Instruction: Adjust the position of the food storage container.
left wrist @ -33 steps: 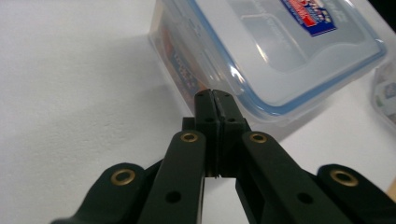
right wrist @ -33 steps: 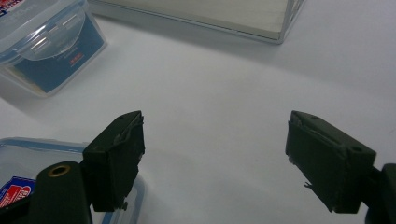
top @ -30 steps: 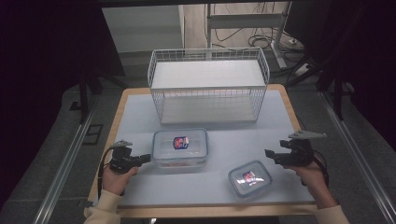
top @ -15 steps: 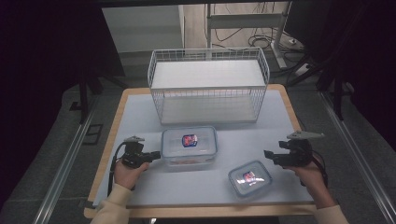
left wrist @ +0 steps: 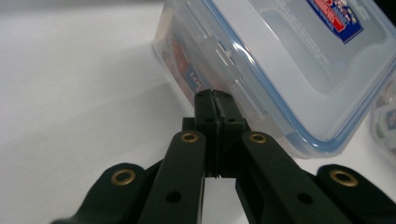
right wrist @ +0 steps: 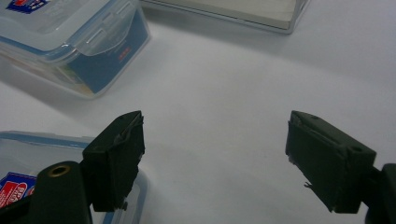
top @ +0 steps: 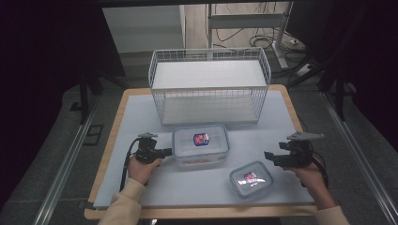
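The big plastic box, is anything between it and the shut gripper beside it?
No, nothing visible. The left gripper, jaws shut, sits right at the side of the big plastic box, by its clip. Whether it actually touches is hard to tell.

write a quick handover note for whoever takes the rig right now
Left gripper: shut, empty, tips against the left side of the big box, which sits just in front of the basket.
Right gripper: open, empty, hovering right of the small box near the front edge.
Done: big box nudged close to the basket; both lids on.
Left: probably get both boxes into the basket; neither is inside or gripped yet.
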The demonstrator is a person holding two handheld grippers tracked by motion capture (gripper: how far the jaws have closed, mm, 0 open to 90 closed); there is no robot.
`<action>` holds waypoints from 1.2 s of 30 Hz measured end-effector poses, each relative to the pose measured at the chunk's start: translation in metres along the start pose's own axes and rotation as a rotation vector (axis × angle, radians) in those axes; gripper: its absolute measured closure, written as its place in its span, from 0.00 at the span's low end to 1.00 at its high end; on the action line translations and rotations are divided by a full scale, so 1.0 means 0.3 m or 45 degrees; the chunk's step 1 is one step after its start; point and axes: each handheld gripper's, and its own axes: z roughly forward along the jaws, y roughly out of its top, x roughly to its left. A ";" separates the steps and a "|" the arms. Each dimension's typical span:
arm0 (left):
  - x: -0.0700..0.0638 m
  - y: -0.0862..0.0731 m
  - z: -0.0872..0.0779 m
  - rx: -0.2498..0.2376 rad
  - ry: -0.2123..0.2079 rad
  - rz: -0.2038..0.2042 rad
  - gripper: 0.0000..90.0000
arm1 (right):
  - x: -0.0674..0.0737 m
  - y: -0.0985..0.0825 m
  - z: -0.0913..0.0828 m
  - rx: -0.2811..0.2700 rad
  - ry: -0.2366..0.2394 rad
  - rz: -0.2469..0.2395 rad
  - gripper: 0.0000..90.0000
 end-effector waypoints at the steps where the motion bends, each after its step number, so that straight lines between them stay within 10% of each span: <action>1: 0.000 0.000 0.000 0.000 0.000 0.000 1.00 | 0.000 0.000 0.000 -0.001 0.000 0.000 0.22; 22: -0.039 0.069 0.087 -0.012 -0.011 0.028 1.00 | 0.002 -0.002 0.004 0.008 0.002 -0.005 0.22; 36: -0.069 0.021 -0.081 -0.114 0.012 0.095 0.97 | 0.010 0.016 -0.016 -0.085 0.085 0.055 0.19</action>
